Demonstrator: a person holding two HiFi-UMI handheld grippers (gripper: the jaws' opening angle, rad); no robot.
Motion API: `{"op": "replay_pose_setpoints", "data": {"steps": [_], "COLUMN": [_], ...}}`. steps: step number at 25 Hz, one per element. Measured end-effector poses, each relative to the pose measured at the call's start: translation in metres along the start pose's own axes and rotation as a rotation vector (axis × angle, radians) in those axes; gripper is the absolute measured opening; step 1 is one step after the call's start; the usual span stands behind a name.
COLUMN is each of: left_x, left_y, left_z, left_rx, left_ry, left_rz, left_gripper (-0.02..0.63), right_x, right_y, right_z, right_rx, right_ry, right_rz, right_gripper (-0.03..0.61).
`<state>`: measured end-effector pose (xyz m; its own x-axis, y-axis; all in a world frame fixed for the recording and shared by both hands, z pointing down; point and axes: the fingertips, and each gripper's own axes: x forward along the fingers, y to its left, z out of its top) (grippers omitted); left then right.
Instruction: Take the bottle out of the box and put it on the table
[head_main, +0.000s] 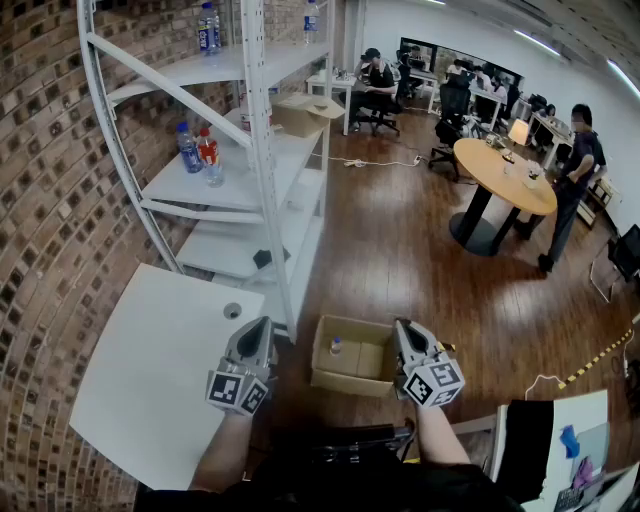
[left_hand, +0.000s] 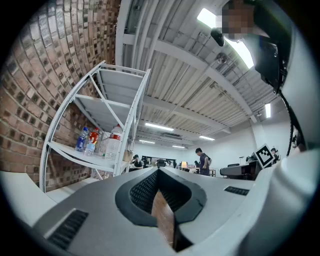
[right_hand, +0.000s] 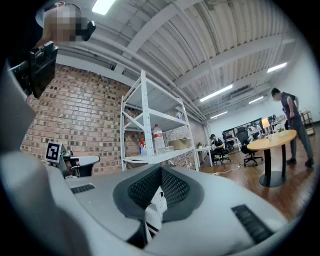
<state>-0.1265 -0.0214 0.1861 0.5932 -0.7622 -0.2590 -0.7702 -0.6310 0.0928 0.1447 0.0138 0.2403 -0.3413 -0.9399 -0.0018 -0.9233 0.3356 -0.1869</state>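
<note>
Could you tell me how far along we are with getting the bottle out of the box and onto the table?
Nothing is done yet: the bottle is inside the box on the floor, and the white table holds no bottle. Nothing is in hand: the left gripper and right gripper hover by the box, jaws together, empty. Still to do: grip the bottle, lift it, set it on the table.

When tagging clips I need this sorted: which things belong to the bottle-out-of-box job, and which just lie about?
For the job: bottle, cardboard box on the floor holding it, white table, left hand-held gripper, right hand-held gripper, both shut and empty.
Lying about: shelf bottles, white shelf, round wooden table.
</note>
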Motion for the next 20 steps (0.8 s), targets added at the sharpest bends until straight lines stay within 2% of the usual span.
{"op": "replay_pose_setpoints", "data": {"steps": [8,17,20], "left_x": [-0.020,0.047,0.075], "left_y": [0.041,0.018,0.006], "left_z": [-0.016,-0.020,-0.024], "left_rx": [-0.071,-0.029,-0.014], "left_ry": [0.024,-0.003,-0.001], "left_rz": [0.049,0.078,0.078], "left_gripper": [-0.008,-0.008,-0.008], "right_x": [0.006,0.032,0.044], "right_y": [0.028,-0.038,-0.064], "right_z": [-0.002,0.029,0.032], "right_rx": [-0.040,-0.023,-0.015], "right_ry": [0.025,-0.065,-0.063], "right_rz": [-0.005,0.029,0.043], "right_gripper": [0.005,0.005,0.005]}}
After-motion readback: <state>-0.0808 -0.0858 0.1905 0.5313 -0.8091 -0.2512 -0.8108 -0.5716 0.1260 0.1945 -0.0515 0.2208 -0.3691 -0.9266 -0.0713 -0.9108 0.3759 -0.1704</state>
